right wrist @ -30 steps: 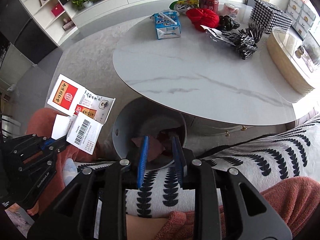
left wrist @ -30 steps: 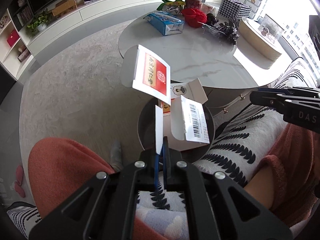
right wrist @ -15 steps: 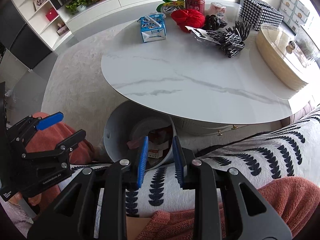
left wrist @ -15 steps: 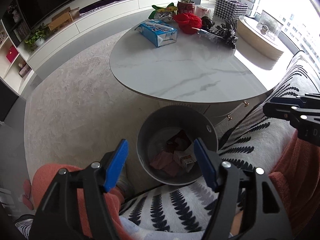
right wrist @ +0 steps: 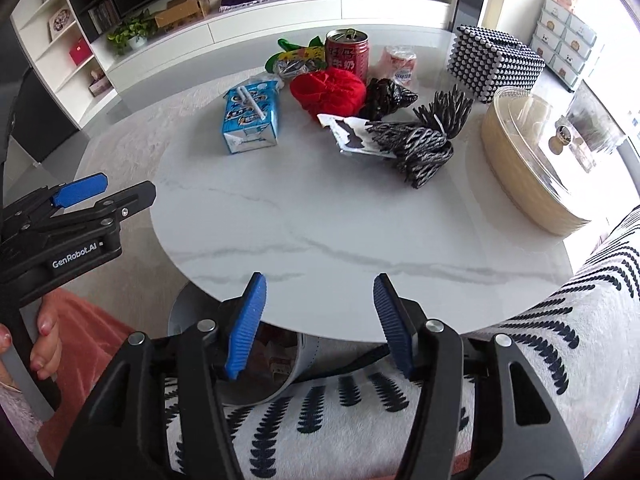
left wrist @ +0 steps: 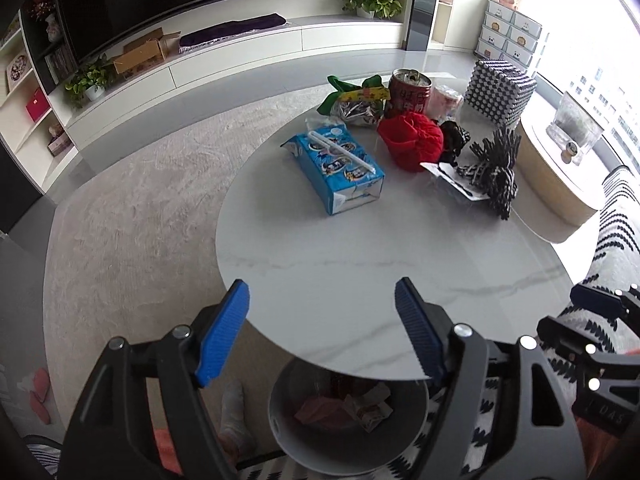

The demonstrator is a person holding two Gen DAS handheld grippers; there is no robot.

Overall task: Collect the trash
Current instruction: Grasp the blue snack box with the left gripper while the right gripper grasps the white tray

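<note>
Trash (left wrist: 338,168) is lying by the table's (left wrist: 360,272) far edge, looking light and crushable; both grippers, left gripper (left wrist: 320,320) and right gripper (right wrist: 318,320), are gaping wide, holding nothing.

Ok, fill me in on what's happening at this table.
A person is clearing trash with two handheld grippers. Both the left gripper and right gripper are open and empty, pointed over the marble table. The blue carton, red can and wrappers remain on it; the grey bin below holds scraps.
</note>
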